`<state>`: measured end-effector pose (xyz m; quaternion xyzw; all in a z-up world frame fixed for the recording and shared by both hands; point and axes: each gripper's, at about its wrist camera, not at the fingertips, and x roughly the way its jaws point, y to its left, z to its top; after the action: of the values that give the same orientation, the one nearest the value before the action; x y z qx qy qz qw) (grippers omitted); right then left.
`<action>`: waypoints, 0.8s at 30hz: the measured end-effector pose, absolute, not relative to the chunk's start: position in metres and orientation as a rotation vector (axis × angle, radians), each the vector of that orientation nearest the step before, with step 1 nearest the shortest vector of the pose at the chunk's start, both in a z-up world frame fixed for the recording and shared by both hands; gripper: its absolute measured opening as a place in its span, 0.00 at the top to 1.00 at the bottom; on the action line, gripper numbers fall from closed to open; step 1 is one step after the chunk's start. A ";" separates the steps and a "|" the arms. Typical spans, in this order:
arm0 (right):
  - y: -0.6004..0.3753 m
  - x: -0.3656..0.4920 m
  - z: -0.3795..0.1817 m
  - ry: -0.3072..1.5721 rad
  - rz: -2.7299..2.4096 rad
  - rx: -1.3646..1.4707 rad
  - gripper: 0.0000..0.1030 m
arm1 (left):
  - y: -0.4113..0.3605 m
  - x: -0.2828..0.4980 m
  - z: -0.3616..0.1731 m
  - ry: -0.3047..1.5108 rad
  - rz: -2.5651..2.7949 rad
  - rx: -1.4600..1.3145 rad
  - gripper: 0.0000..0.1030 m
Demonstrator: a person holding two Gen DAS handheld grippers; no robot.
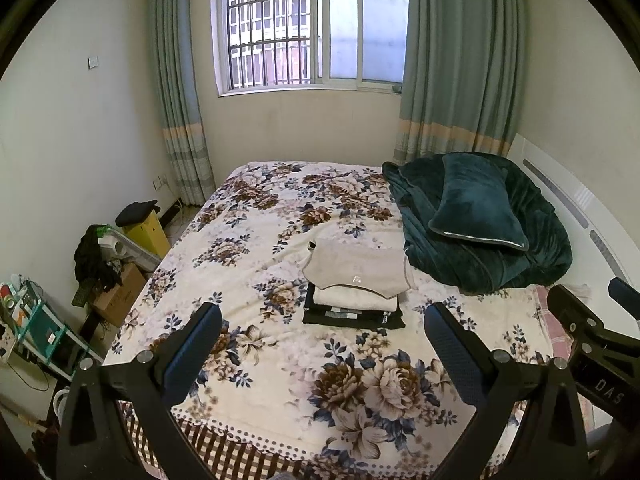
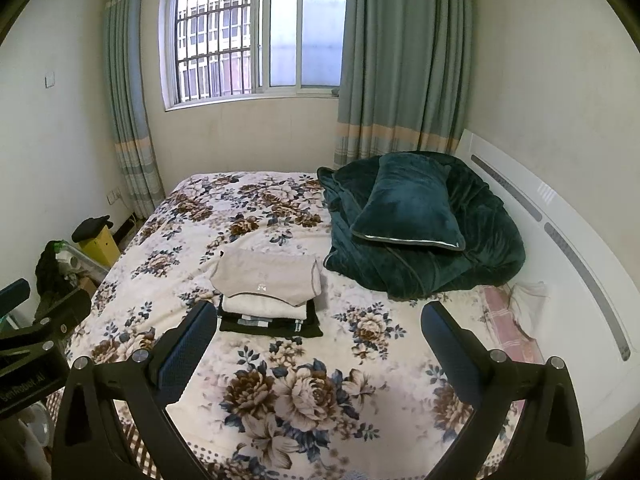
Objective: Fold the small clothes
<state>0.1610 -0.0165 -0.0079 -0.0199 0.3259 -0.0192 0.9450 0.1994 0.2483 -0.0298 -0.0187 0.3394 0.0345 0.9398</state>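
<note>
A stack of folded small clothes sits mid-bed: a beige garment (image 1: 357, 268) on top, a cream one (image 1: 354, 299) under it, dark ones (image 1: 352, 317) at the bottom. The same stack shows in the right wrist view, beige top (image 2: 266, 277). My left gripper (image 1: 322, 320) is open and empty, held above the near part of the bed, short of the stack. My right gripper (image 2: 320, 318) is open and empty, also near the bed's front, with the stack just beyond its left finger. The right gripper's body shows at the left view's right edge (image 1: 588, 332).
The floral bedspread (image 1: 256, 264) covers the bed. A dark green blanket (image 1: 480, 256) with a pillow (image 1: 476, 204) lies at the right by the white headboard (image 2: 560, 216). Boxes and clutter (image 1: 120, 264) stand on the floor at the left. Window and curtains lie beyond.
</note>
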 end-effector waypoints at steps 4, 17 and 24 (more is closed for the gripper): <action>-0.017 0.161 -0.008 0.663 -0.039 -0.042 0.00 | 0.250 0.199 -0.029 0.698 0.068 -0.037 0.00; -0.019 0.161 -0.005 0.665 -0.044 -0.037 0.00 | 0.250 0.198 -0.029 0.698 0.067 -0.035 0.00; -0.019 0.161 -0.005 0.665 -0.045 -0.036 0.00 | 0.249 0.198 -0.029 0.698 0.069 -0.034 0.00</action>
<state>0.1607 -0.0193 -0.0054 -0.0179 0.3264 -0.0223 0.9448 0.1982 0.2493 -0.0294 -0.0169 0.3420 0.0338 0.9389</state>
